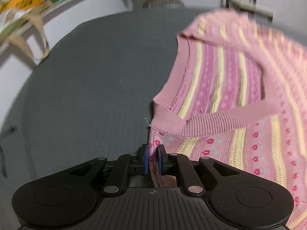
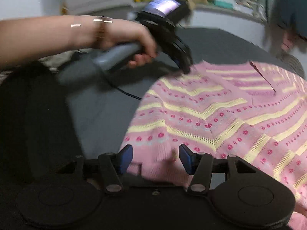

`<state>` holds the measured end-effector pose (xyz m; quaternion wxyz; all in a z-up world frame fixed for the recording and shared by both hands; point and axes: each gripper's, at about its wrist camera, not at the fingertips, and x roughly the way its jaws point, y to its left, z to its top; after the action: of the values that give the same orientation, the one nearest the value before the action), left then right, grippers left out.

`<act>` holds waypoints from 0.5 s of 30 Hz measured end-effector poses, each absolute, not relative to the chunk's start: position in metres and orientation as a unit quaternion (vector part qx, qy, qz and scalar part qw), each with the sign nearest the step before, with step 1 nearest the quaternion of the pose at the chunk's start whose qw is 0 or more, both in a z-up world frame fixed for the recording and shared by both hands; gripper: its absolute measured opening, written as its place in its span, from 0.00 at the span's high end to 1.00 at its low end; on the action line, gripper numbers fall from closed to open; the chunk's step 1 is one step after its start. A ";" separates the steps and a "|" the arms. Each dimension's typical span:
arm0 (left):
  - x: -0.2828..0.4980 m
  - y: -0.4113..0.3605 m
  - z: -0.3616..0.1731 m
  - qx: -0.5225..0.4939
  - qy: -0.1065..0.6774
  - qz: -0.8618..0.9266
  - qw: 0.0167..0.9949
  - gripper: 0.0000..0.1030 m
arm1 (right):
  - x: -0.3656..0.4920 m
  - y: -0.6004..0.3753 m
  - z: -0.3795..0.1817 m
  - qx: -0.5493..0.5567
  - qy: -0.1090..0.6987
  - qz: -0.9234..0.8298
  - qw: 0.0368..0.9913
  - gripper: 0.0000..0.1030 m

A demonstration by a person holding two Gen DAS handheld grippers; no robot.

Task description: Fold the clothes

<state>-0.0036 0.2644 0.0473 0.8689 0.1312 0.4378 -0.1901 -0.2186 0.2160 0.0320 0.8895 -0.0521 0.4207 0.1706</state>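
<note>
Closest to my left wrist camera, at 6 o'clock, my left gripper point(image 1: 153, 160) has its two blue-padded fingers point(image 1: 146, 160) clenched on a thin edge of the pink knitted sweater with yellow stripes and red flower dots point(image 1: 230, 95). One ribbed cuff point(image 1: 191, 123) lies folded across the knit just beyond the pads, toward 1 o'clock. The sweater fills the frame from 12 round to 5 o'clock, part of it blurred and lifted at the top. It rests on one dark grey woven tabletop point(image 1: 96, 86), bare from 7 to 11 o'clock. A cluttered white shelf point(image 1: 63, 2) curves along 10 to 11 o'clock, too blurred to list.

At 6 o'clock in the right wrist view, my right gripper point(image 2: 155, 159) stands released, its two blue pads point(image 2: 125, 159) wide apart with fuzzy pink hem between them, neither pad pressing it. The zigzag-striped knit spreads toward 3 o'clock. At 11 o'clock my left hand point(image 2: 134, 44) grips a grey handle, and that gripper's black tip meets the sweater's far edge. One thin black cable point(image 2: 122, 91) trails over the grey cloth at 10 o'clock.
</note>
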 end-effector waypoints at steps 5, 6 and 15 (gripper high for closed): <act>-0.008 0.318 0.034 0.032 0.429 -0.244 0.869 0.91 | -0.196 0.215 0.021 0.031 0.473 0.177 0.862 0.92; -0.001 0.324 0.033 0.024 0.438 -0.255 0.862 0.91 | -0.194 0.220 0.020 0.034 0.482 0.193 0.854 0.92; 0.029 0.344 0.024 -0.072 0.497 -0.282 0.817 0.91 | -0.186 0.248 0.025 0.104 0.525 0.216 0.817 0.78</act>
<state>0.0295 0.3443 0.0242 0.8174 -0.0724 0.4970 -0.2821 -0.1864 0.2480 0.0250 0.8166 0.1037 0.5250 0.2165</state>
